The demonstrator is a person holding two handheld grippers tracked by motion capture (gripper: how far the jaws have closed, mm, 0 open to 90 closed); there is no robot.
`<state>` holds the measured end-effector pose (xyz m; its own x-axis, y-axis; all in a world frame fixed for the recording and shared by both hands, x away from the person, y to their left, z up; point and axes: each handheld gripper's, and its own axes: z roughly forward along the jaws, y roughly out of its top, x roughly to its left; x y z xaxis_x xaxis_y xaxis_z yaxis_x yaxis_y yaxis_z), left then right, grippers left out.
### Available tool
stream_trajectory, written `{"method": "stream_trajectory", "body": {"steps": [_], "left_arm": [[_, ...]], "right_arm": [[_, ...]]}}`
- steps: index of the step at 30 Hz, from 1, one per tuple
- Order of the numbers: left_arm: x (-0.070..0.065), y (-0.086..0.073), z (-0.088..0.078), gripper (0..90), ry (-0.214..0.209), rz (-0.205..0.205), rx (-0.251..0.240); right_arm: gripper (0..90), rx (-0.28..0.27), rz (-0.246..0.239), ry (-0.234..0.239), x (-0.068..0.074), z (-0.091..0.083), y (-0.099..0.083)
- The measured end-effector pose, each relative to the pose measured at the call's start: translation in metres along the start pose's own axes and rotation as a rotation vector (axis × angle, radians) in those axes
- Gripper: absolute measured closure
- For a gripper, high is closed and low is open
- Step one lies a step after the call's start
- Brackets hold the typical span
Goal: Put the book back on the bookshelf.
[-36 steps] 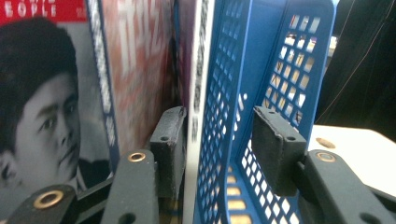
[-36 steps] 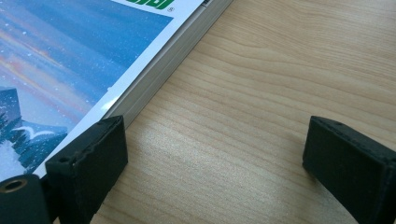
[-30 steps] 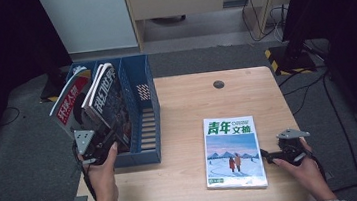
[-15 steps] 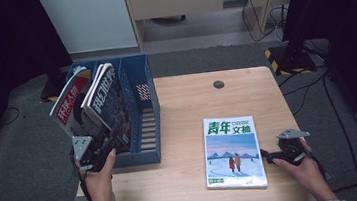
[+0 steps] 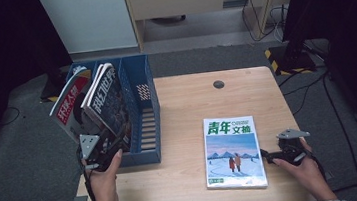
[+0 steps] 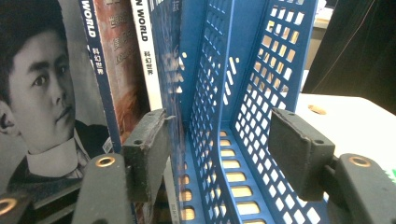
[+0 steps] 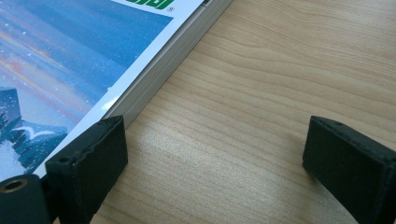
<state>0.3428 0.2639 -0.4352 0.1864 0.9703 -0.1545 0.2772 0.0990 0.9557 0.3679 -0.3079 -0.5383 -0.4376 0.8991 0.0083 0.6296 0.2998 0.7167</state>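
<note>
Dark-covered magazine [image 5: 111, 105] stands upright in blue plastic file rack [image 5: 142, 112]; left gripper [image 6: 217, 154] beside it, jaws just opening, holding nothing. Right gripper [image 7: 212, 163] wide open, empty, beside green-titled magazine [image 5: 233, 150] on worktop [image 5: 187, 104].

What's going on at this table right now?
A person is sorting magazines into a blue file rack at the table's left edge. The left gripper sits at the rack's near end beside the upright magazines; its jaws have just been opening and now stand apart, with a cover edge and the rack's divider between them, nothing pressed. The right gripper rests open on the wooden table, right beside the near right edge of the green-titled magazine lying flat, not gripping it yet.
</note>
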Motion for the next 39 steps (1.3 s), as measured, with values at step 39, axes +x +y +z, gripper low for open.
{"method": "stream_trajectory", "body": {"steps": [39], "left_arm": [[-0.024, 0.001, 0.012, 10.7, -0.114, 0.033, 0.117]], "right_arm": [[6.7, 0.001, 0.005, -0.001, 0.0, 0.0, 0.0]]}}
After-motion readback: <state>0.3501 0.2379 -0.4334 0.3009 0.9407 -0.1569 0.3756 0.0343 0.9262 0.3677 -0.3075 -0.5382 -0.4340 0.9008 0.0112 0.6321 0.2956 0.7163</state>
